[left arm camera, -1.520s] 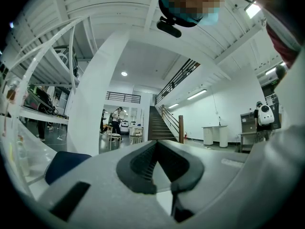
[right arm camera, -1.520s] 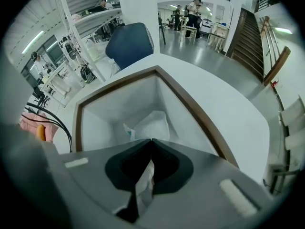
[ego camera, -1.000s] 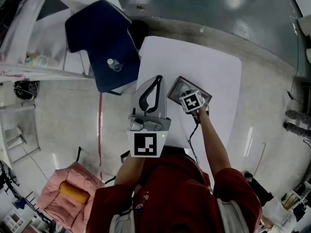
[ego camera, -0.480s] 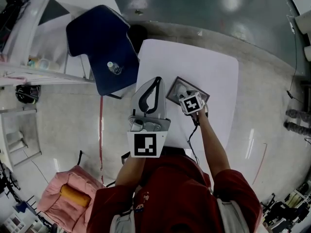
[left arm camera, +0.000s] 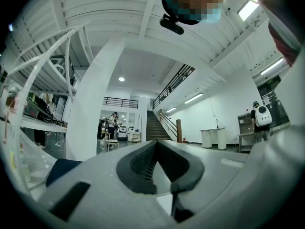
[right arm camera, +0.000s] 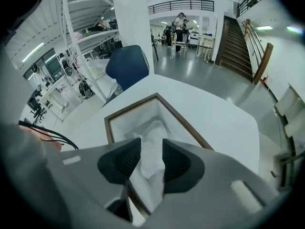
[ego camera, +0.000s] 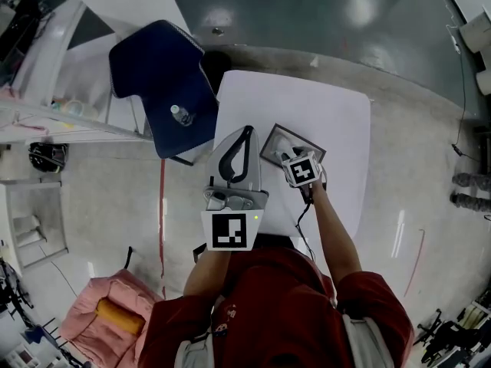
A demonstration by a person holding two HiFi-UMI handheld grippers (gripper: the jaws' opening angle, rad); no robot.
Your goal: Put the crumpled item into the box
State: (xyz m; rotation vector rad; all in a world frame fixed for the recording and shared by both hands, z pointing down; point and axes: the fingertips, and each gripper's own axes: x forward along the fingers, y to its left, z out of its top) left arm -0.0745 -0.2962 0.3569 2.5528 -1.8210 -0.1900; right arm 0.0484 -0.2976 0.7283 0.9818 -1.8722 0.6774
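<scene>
The right gripper (right arm camera: 151, 146) hangs nose-down over the box (right arm camera: 129, 107). Its jaws have just been opening and now stand wide apart. The crumpled item (right arm camera: 152, 127) shows in the gap between them, but neither ribbed pad presses on it, so it is let go and lies inside the box, bunched toward the near wall. The box sits near the middle of the white table (ego camera: 322, 106), just beyond the gripper.

The item looks like thin white tissue or paper, creased into soft, irregular folds, and light enough to move at a touch. I'd worry that a fold catches on the dark ridges of a pad as the gripper lifts, which would drag it back out. A loosely crushed wad may also spring up over the near rim, where it seems to stand highest. The box is shallow and rectangular, with a thin brown rim and pale walls. A knock from a jaw could slide it on the smooth tabletop.

The left gripper (left arm camera: 156, 143) is to the left of the box, held roughly level. Its dark pads meet at the tips and hold nothing. Beyond the table's far left corner stands a blue chair (ego camera: 161, 83) with a small bottle (ego camera: 181, 116) on its seat.
</scene>
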